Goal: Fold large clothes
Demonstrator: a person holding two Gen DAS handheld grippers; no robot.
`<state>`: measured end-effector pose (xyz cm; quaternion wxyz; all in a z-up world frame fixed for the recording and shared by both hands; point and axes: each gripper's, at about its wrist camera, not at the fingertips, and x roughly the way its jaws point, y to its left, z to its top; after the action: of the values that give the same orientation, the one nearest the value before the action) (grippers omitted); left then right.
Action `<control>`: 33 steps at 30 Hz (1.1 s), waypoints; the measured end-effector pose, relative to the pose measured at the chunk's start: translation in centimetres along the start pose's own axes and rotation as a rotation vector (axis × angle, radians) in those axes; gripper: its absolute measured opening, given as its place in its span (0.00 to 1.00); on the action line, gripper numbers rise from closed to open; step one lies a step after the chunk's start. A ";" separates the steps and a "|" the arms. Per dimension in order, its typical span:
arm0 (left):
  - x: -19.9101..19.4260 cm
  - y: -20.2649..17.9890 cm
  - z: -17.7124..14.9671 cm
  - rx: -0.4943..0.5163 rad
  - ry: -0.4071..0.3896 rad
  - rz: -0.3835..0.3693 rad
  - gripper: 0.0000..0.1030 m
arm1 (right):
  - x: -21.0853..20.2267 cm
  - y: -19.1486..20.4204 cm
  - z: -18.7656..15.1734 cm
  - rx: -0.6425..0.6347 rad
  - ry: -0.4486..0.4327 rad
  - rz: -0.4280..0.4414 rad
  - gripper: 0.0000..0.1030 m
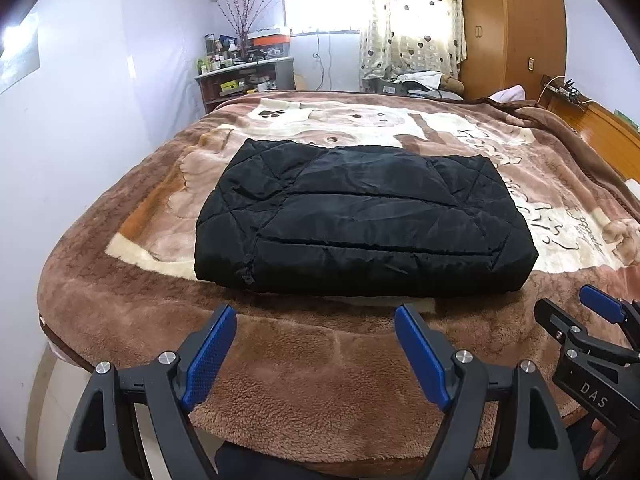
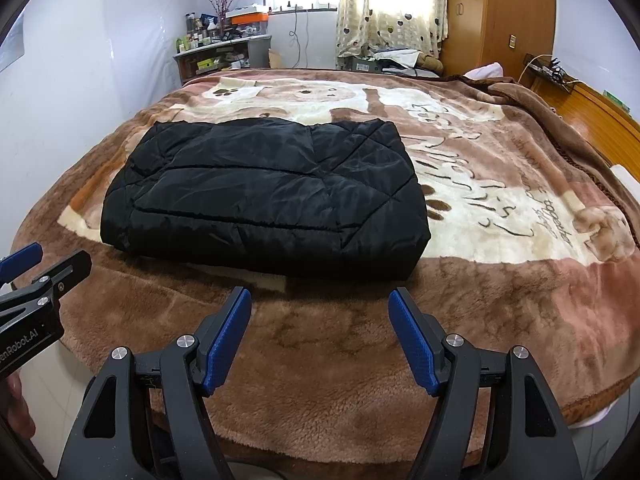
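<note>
A black quilted jacket [image 1: 360, 216] lies folded into a thick rectangle on the brown blanket, also seen in the right wrist view as the jacket [image 2: 264, 200]. My left gripper [image 1: 316, 316] hovers over the blanket just short of the jacket's near edge, open, with nothing between its blue pads. My right gripper [image 2: 320, 300] stands open the same way, short of the jacket's near right corner and empty. The right gripper's tip shows at the left wrist view's right edge [image 1: 588, 312]. The left gripper's tip shows at the right wrist view's left edge [image 2: 44, 260].
The bed's fleece blanket [image 1: 320, 380] has a bear print and reaches the near edge. A cluttered shelf [image 1: 244, 76] stands at the back left, a curtained window [image 1: 412, 20] and a wooden wardrobe [image 1: 516, 28] behind. A wooden headboard [image 2: 592, 112] runs along the right.
</note>
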<state>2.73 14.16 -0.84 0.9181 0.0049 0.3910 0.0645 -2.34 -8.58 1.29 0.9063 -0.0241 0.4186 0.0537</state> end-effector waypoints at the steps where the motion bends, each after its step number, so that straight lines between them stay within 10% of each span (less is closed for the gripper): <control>1: 0.0 0.0 0.0 0.001 0.001 -0.002 0.79 | 0.0 0.0 0.0 0.001 0.001 0.001 0.69; 33: 0.6 0.3 -0.1 -0.012 0.013 -0.009 0.79 | 0.2 0.1 -0.2 0.008 0.008 -0.004 0.69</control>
<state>3.03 14.58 -1.38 0.9158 -0.0027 0.3967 0.0629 -2.36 -8.53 1.06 0.9048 -0.0216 0.4223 0.0500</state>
